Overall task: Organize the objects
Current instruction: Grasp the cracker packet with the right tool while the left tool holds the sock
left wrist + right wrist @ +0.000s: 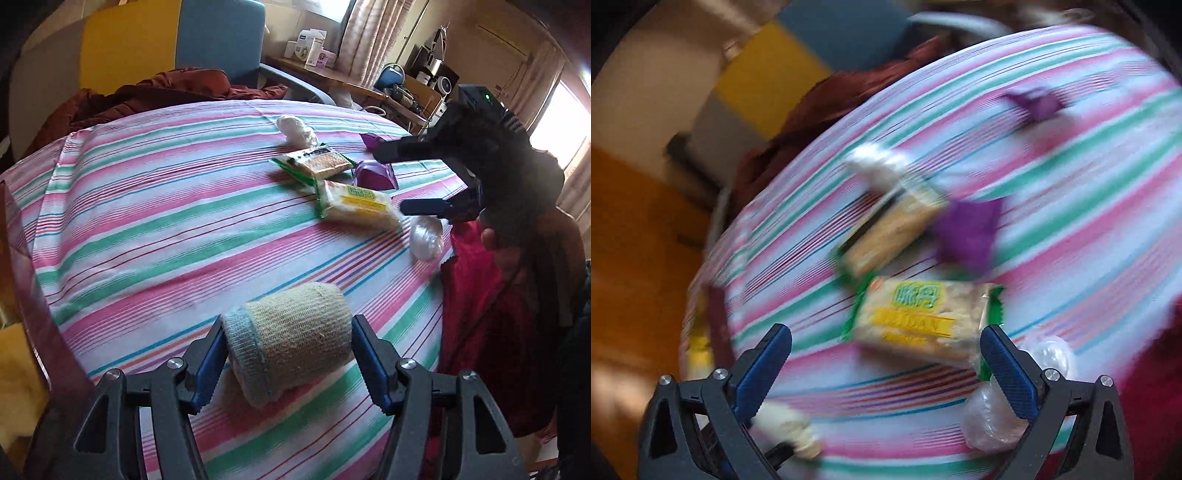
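Left tongs: clamped across a knitted roll, blue pads on both ends, the roll lifted off the striped cloth.
Right tongs: apart and empty, the yellow-label snack pack just ahead between the tips; view blurred.
Nearby: second snack pack and purple wrapper beyond; a clear-wrapped bundle beside the right-side finger.
Doing it well: probably keep the roll squeezed evenly while carrying; straddle the pack's short sides before closing, clear of the bundle.

Cloth pink-green-white striped; sock roll beige, blue-cuffed; tongs' pads blue.
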Demonstrator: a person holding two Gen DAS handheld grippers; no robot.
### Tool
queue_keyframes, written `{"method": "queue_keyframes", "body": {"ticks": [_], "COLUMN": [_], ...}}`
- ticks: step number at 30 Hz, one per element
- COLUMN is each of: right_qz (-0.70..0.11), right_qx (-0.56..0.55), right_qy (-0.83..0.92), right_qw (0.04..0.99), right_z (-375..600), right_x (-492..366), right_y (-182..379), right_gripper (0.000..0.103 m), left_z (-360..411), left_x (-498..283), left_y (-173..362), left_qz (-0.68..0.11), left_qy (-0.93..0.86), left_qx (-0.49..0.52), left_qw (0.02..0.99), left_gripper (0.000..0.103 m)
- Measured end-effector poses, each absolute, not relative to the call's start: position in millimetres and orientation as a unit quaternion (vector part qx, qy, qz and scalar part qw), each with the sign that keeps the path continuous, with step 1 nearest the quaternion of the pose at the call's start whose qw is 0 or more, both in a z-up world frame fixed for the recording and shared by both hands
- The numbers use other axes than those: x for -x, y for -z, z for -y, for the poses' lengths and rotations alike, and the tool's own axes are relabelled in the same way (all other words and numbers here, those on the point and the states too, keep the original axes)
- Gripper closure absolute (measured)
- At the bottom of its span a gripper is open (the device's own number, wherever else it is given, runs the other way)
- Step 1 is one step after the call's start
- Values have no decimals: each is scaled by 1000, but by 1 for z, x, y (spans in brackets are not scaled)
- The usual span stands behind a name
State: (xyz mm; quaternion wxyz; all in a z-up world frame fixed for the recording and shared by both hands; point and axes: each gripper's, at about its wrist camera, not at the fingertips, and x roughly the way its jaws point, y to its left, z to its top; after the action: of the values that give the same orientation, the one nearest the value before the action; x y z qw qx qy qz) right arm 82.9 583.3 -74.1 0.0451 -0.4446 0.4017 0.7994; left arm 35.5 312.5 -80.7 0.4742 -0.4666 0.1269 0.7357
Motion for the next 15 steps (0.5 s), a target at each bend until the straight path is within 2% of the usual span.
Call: {"method": "queue_keyframes", "body": {"ticks": [3, 7, 11, 15], "right_qz": [-390, -345, -217, -86], "right_qx": [457, 467, 492, 523], "right_qy": [-799, -814, -838, -844], "right_qw": [1, 35, 88, 86], "right_z": [-567, -562, -535, -517], "right_x": [-75, -75, -64, -46], "right_y": [74, 70, 64, 61], "right_gripper": [0, 0, 0, 1], "left_z": [-309, -307, -308, -307], "left_x": [-37, -36, -34, -31], "left_y": [81, 82, 85, 87], "left_qz": [-125, -120, -113, -102], "left_qy": [-738, -738, -735, -731], "left_qx": [465, 468, 471, 478], "left_qw": [473, 472, 474, 477], "left_gripper": [37, 36, 36, 36]}}
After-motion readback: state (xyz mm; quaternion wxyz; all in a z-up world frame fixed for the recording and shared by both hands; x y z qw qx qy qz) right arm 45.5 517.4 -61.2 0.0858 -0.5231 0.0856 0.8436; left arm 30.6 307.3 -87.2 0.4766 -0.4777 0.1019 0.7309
